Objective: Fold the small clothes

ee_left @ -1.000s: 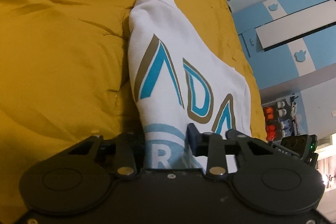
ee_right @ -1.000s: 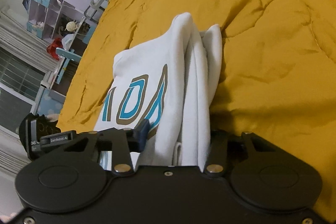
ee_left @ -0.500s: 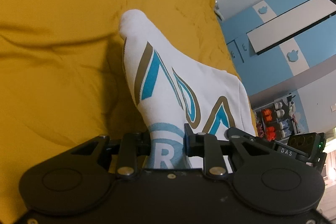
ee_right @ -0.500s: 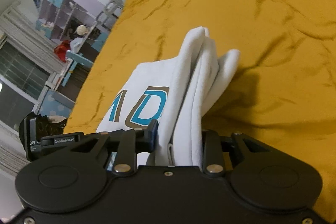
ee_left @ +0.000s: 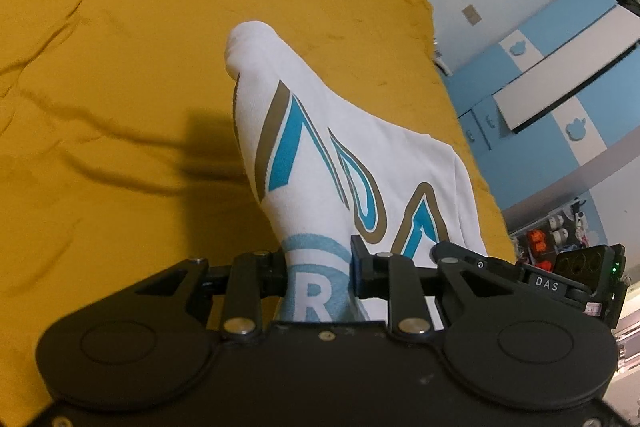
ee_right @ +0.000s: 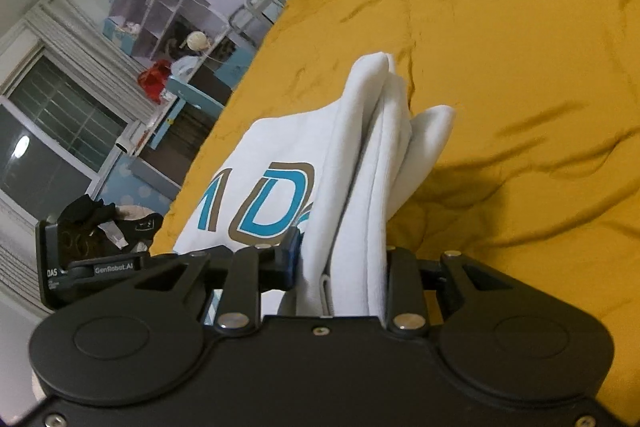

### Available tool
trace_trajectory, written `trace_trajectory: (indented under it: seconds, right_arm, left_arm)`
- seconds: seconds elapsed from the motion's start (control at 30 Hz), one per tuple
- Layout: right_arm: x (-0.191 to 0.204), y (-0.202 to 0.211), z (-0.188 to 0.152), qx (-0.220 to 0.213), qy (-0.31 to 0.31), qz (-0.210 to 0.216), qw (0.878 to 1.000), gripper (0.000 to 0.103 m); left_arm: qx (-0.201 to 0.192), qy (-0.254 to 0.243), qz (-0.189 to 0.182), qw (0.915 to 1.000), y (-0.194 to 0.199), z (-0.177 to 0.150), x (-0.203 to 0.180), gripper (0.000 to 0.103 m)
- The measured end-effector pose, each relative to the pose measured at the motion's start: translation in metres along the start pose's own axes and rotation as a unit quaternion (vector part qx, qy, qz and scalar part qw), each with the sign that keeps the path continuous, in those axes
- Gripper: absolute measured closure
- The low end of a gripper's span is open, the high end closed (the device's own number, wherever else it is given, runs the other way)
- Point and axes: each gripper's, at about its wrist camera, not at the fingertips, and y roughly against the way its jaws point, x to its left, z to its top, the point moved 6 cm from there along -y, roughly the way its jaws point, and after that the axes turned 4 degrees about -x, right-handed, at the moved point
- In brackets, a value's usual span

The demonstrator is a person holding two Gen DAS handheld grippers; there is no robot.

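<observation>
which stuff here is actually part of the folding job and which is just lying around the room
Part of the job:
white printed garment
left gripper, clamped on it
right gripper, clamped on it
yellow bedspread, under the garment

Just lying about:
blue wardrobe
cube shelf
red item
window

Kid's room vibes: mustard-yellow bedspread (ee_left: 120, 67), blue-and-white wardrobe (ee_left: 560, 75) against a white wall, lilac cubby shelf (ee_right: 160, 7), and a dark window (ee_right: 52, 131) with grey curtains.

White printed cotton garment (ee_left: 320, 147): lower part hidden behind black tongs housing at 6 o'clock; shelf items at 3 o'clock too small to ID.
</observation>
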Motion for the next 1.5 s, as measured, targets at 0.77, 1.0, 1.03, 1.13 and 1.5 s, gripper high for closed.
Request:
trace_trajectory:
  seconds: [0.77, 1.0, 1.03, 1.13, 1.5]
  right_arm:
    - [-0.036, -0.016, 0.007, -0.014, 0.019, -0.060, 0.998, 0.048]
    - [-0.046, -0.060, 0.034, -0.013, 0.052, -0.107, 0.993, 0.068]
    - [-0.048, -0.067, 0.034, -0.005, 0.052, -0.111, 0.992, 0.081]
    - [-0.055, -0.073, 0.034, -0.004, 0.044, -0.121, 0.992, 0.088]
    - [-0.074, -0.078, 0.030, -0.013, 0.014, -0.125, 0.992, 0.091]
  left_arm:
    - [-0.042, 0.048, 0.041, 0.9971, 0.009, 0.023, 0.081, 0.059]
    - [-0.046, 0.079, 0.043, 0.9949, -0.044, 0.041, 0.087, 0.059]
    - [-0.050, 0.085, 0.040, 0.9944, -0.050, 0.043, 0.089, 0.066]
    - [-0.069, 0.085, 0.034, 0.9935, -0.056, 0.051, 0.090, 0.091]
    - [-0.061, 0.053, 0.064, 0.9947, -0.075, 0.054, 0.101, 0.092]
